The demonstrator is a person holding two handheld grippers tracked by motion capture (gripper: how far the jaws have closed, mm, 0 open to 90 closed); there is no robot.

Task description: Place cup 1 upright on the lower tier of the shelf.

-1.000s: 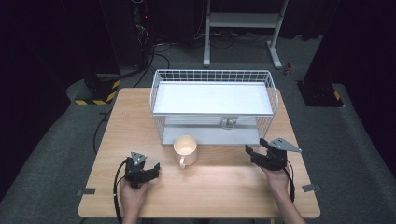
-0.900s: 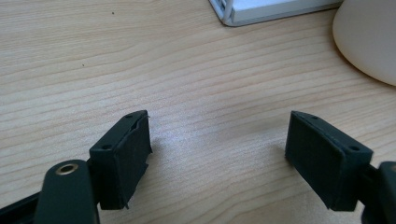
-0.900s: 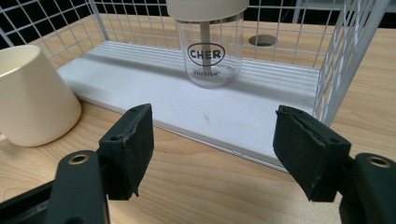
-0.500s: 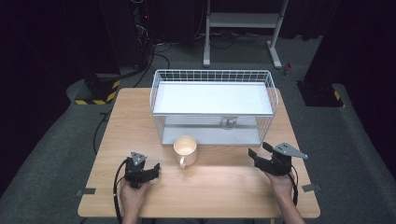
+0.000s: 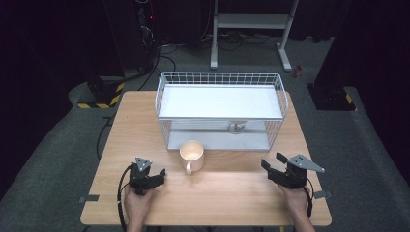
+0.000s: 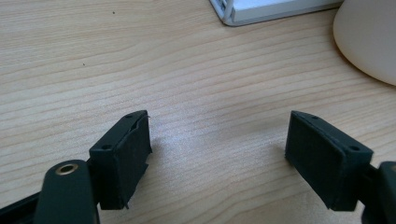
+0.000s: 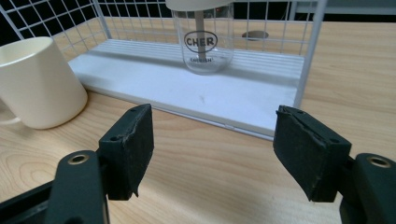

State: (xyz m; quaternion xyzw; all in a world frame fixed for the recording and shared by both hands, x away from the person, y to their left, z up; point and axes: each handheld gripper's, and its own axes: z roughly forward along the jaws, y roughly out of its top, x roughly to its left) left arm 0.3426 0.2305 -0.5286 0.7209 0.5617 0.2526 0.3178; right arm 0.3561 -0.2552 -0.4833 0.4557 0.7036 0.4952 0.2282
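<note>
high view first: the mug [image 5: 192, 153] stands upright on the table [image 5: 232, 193], just in front of the wire rack's [image 5: 220, 108] front edge and a little left of the table's middle, its handle turned toward the person's edge. it looks empty, cream inside and out. nothing holds it.

the left gripper [image 5: 153, 177] sits low near the table's front-left part, to the left of the mug and a bit nearer the person, jaws apart with bare wood between them. in the left gripper view the left gripper [image 6: 217, 149] shows the same gap, and the mug's rounded side [image 6: 369, 42] shows at the upper right, apart from the jaws.

the right gripper [image 5: 273, 164] is over the table's front-right part, well apart from the mug, jaws also apart and empty. the right gripper view looks toward the rack: the right gripper [image 7: 212, 144] has nothing between its jaws, the mug [image 7: 37, 81] stands off to the left, and a clear glass jar [image 7: 203, 39] with dark lettering stands on the rack's white lower shelf [image 7: 196, 93], behind the wire side.

further out, the rack fills the table's back half, with a white top shelf [image 5: 220, 100]; dark floor and a metal stand [image 5: 251, 29] lie beyond.

my reading is that this is the approach step, nothing grasped yet, with mug or jar as the likely target. the left gripper is nearest the mug; taking it would call for swinging toward the mug and setting the jaws around its wall or handle before closing. reaching the jar would call for going in through the rack's open front without catching the wires.
</note>
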